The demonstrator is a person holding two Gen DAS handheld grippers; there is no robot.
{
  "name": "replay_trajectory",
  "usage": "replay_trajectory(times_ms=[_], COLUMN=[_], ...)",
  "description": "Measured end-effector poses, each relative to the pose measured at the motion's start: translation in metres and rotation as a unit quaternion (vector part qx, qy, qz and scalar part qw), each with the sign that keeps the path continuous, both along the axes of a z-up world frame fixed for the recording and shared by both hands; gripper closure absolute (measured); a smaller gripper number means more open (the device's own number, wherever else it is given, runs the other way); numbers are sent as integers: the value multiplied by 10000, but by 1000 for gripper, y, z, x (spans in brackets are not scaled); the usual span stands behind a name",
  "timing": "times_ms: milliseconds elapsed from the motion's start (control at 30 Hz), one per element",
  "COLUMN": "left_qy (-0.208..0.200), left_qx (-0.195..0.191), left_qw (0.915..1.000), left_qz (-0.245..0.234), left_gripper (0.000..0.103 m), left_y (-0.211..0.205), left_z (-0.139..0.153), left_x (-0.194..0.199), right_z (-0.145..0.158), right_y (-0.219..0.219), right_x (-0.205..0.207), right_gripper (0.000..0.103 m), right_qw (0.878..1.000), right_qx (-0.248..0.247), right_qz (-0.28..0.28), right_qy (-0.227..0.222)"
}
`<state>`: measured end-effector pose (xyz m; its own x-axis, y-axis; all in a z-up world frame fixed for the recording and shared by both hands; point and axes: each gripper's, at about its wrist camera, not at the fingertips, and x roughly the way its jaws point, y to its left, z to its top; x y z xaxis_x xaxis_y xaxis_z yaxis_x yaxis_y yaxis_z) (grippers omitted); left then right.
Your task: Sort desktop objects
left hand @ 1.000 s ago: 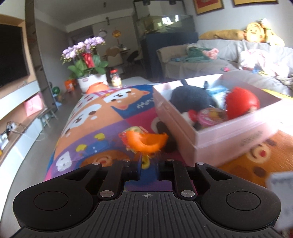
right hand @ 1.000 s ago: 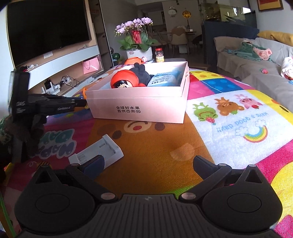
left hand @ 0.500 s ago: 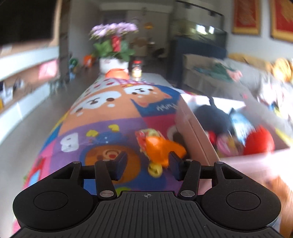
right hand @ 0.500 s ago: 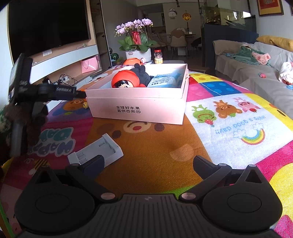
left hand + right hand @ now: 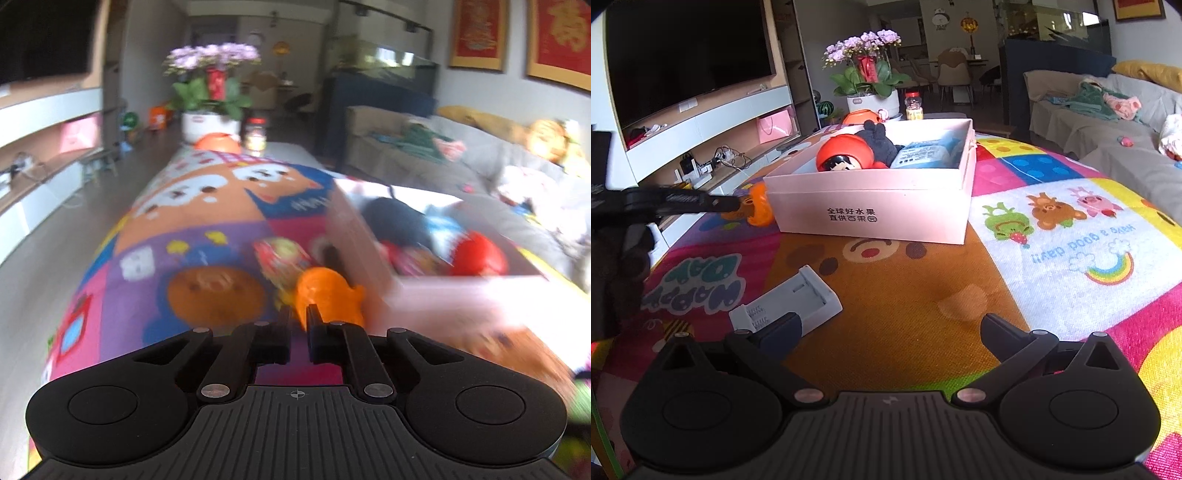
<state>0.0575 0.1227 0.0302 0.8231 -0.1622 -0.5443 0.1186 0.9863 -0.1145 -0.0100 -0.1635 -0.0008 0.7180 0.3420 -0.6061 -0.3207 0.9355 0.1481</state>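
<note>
My left gripper (image 5: 299, 317) is shut on an orange fish-shaped toy (image 5: 327, 295), held beside the left wall of the pink box (image 5: 369, 254). In the right wrist view the left gripper (image 5: 733, 202) holds the orange toy (image 5: 759, 206) just left of the pink box (image 5: 871, 206). The box holds a red round doll (image 5: 842, 155), a black plush (image 5: 879, 142) and a blue packet (image 5: 923, 153). My right gripper (image 5: 892, 325) is open and empty, low over the mat. A white battery charger (image 5: 790, 301) lies just ahead of its left finger.
A colourful snack packet (image 5: 284, 258) lies on the cartoon mat (image 5: 207, 229) left of the box. A flower pot (image 5: 873, 99) and a jar (image 5: 913, 105) stand at the far end. A sofa (image 5: 1108, 122) is on the right, a TV unit on the left.
My left gripper opened, then shut again on the orange toy, and swung left along the box side. The right gripper stayed open and nearly still.
</note>
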Motion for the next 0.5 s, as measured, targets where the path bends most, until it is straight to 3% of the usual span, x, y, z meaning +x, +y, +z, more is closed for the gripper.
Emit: replay_trajectory(times_ms=[100, 200, 267, 400, 467, 500], left_qy=[111, 208, 256, 295, 246, 200], left_qx=[64, 130, 86, 24, 18, 44], left_qw=[9986, 9977, 9984, 9993, 9995, 9996], left_qz=[-509, -625, -505, -235, -211, -206], left_gripper=[92, 82, 60, 43, 24, 22], left_y=[-12, -19, -18, -12, -11, -11], left_z=[-5, -14, -19, -22, -20, -20], left_x=[-38, -59, -62, -56, -55, -56], right_z=[5, 8, 7, 2, 0, 0], right_y=[13, 38, 57, 90, 93, 91], right_x=[-7, -14, -17, -19, -20, -19], right_gripper=[0, 0, 0, 0, 0, 0], right_qw=[9990, 9948, 9910, 9817, 9781, 9782], right_qx=[-185, -364, -575, -1237, -1539, -1600], right_qz=[351, 937, 1196, 1419, 1334, 1238], right_qy=[-180, -172, -190, -281, -435, -476])
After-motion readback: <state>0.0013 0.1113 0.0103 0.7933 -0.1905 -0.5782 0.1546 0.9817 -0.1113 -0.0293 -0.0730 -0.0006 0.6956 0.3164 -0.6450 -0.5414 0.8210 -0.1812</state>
